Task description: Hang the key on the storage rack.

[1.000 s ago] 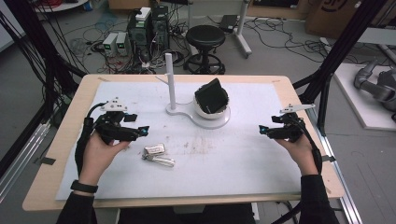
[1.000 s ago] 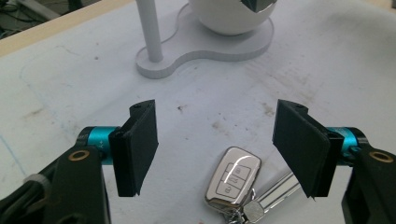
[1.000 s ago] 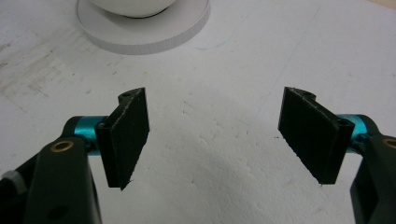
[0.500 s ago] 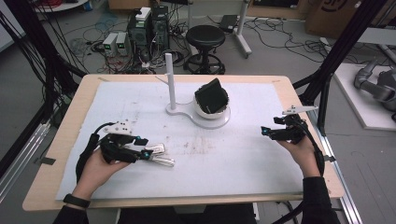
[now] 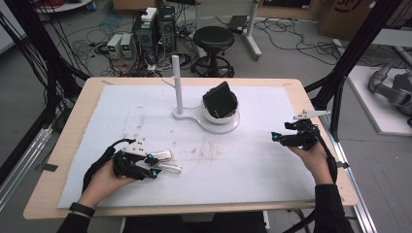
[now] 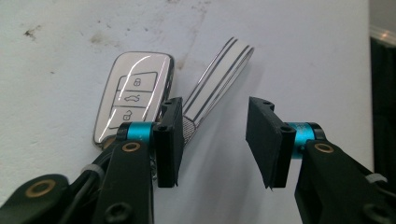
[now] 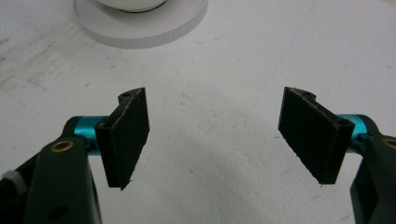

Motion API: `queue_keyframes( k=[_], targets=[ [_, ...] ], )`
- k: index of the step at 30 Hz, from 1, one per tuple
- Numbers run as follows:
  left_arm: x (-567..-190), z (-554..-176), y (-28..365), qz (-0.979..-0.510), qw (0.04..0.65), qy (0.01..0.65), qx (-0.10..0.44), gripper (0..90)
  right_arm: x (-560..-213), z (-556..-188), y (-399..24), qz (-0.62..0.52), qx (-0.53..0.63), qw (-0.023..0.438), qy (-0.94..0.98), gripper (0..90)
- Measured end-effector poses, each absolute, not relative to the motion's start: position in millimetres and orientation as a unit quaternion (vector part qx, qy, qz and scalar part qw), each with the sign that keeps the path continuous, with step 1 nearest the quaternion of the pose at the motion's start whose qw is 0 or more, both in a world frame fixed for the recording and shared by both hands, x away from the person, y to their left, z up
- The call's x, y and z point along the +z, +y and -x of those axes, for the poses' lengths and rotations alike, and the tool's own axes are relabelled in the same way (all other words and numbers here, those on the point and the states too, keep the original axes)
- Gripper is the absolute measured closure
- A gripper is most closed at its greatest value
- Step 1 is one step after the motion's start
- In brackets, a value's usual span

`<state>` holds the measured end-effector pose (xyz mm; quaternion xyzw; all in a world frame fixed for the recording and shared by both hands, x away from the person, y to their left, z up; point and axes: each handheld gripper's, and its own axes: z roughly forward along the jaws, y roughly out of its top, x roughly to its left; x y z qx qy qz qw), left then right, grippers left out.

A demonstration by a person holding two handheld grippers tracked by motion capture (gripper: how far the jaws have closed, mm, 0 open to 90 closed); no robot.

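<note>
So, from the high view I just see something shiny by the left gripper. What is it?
Observer: A car key fob, chrome-edged, with its lock, boot and unlock buttons facing up.
Operator: And the pale bit next to it?
Observer: A white strap with dark stripes, running off from the fob's near end.
Operator: Has the gripper got hold of anything?
Observer: Not yet. The left gripper has just been closing its jaws, but the gap between them shows bare mat. The strap's end sits just behind one pad, and nothing is pinched.
</note>
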<state>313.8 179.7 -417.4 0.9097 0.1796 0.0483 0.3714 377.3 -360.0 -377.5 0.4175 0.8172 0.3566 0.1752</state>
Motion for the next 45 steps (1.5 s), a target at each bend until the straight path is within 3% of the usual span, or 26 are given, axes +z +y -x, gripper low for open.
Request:
queue_keyframes(
  k=[19, 36, 42, 45],
  targets=[
    [-423.9, -321.7, 177.4, -0.912, 0.372, 0.145, 0.091, 57.9, -378.6, -378.7, -355.4, -0.414, 0.356, 0.174, 0.820, 25.3],
    [-420.5, -321.4, 165.3, -0.927, 0.351, 0.091, 0.095, 59.2, -379.4, -380.5, -354.4, -0.414, 0.354, 0.174, 0.820, 25.3],
    [-418.0, -320.2, 166.0, -0.928, 0.354, 0.077, 0.084, 64.6, -379.2, -380.3, -354.0, -0.413, 0.354, 0.175, 0.820, 25.3],
    [-418.5, -317.4, 164.4, -0.929, 0.353, 0.066, 0.088, 61.9, -379.1, -380.3, -354.1, -0.414, 0.354, 0.174, 0.820, 25.3]
  ],
)
